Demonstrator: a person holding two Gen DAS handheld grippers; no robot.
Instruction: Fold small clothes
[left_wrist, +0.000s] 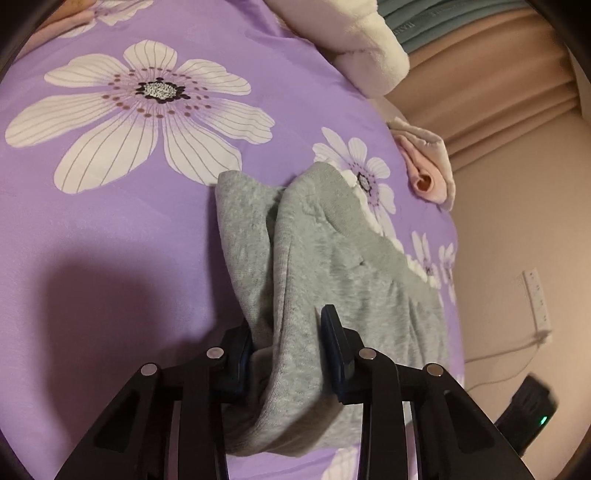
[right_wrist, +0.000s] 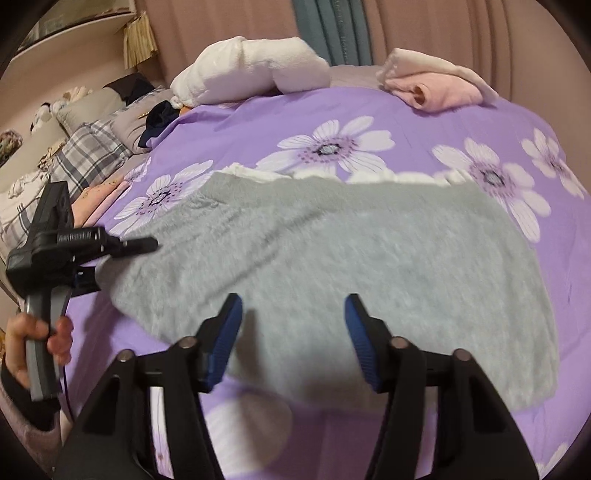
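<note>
Grey garment (right_wrist: 332, 266) lies spread at centre of frame on purple floral bedspread (right_wrist: 424, 122). Left gripper (left_wrist: 288, 343) – jaws narrow, pinching bunched fold of garment at lower centre of left wrist view. Right gripper (right_wrist: 293, 325) – jaws apart above garment's near edge, pads not pressing cloth. Folded pink cloth (right_wrist: 436, 88) at upper right; white plush bundle (right_wrist: 251, 70) at upper centre.
</note>
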